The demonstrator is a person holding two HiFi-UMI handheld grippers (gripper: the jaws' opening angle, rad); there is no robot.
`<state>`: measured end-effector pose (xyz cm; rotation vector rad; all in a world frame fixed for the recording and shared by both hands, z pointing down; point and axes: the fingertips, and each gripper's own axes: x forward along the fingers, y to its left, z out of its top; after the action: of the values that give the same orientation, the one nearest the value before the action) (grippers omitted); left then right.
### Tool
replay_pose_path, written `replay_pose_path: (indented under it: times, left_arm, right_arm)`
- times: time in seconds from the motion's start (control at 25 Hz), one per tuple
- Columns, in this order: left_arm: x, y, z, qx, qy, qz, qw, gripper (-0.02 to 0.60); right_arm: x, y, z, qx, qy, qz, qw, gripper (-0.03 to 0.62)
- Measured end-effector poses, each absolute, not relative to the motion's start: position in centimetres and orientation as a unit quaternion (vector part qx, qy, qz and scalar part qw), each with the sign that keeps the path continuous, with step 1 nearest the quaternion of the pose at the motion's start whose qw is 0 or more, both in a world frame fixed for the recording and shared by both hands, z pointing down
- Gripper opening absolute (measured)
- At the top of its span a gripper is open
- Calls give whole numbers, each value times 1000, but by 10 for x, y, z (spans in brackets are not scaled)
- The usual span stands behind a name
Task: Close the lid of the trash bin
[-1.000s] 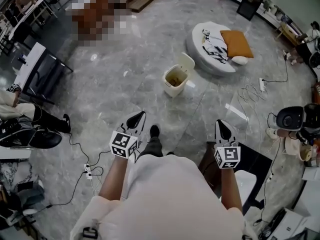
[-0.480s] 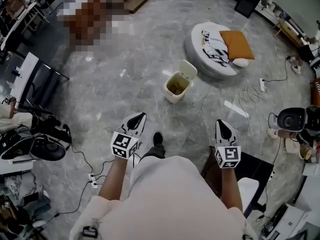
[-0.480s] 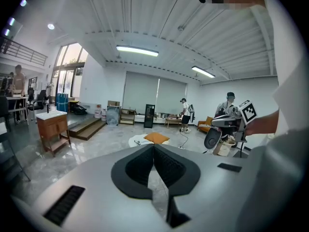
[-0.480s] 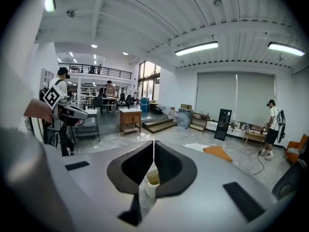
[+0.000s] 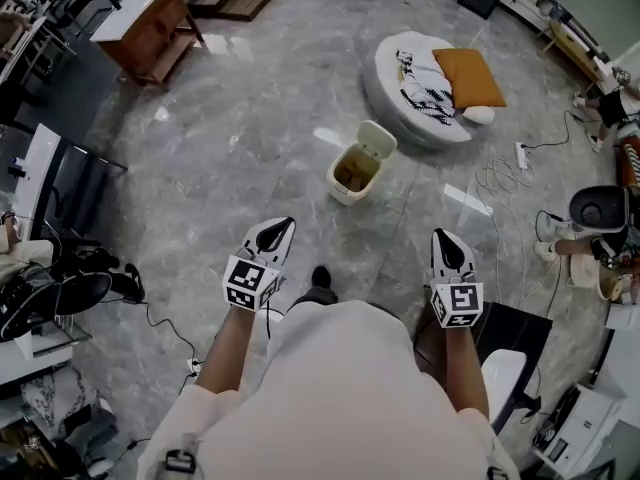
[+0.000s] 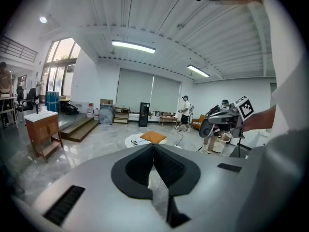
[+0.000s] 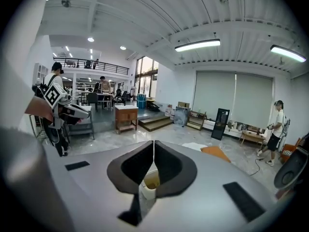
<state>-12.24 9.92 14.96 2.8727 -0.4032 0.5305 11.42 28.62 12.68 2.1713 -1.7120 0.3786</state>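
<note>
1. The left gripper (image 5: 279, 228) had its jaws pressed together and held nothing. It hung in the air in front of the person, pointing forward and a little downward.
2. The right gripper (image 5: 445, 239) was the same, with its jaws closed tight and nothing between them, level with the other.
3. The trash bin (image 5: 352, 171) stood well ahead of both grippers on the open floor (image 5: 230, 158), nearer the round bed (image 5: 415, 108) than the person. Neither gripper touched it.
4. Its lid (image 5: 377, 139) stood open, leaning back on the far side, so the hinge seemed to face away from the person.
5. Likely risks:
   - The bin looked light and the floor glossy. A push low on the lid or on the rim could slide the bin or tip it instead of swinging the lid.
   - A closed tip coming over the open mouth could dip into the bin.
   - Loose cables (image 5: 497, 180) lay to the right of the bin, so a step on that side could catch them.
</note>
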Motion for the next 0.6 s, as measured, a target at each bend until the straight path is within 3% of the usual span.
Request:
replay_pose_path:
  times: [0.6]
  left_arm:
    - [-101,65,160,972,-116,174,107,17]
  right_arm:
    - [126,258,129,774,-588,137,190,31]
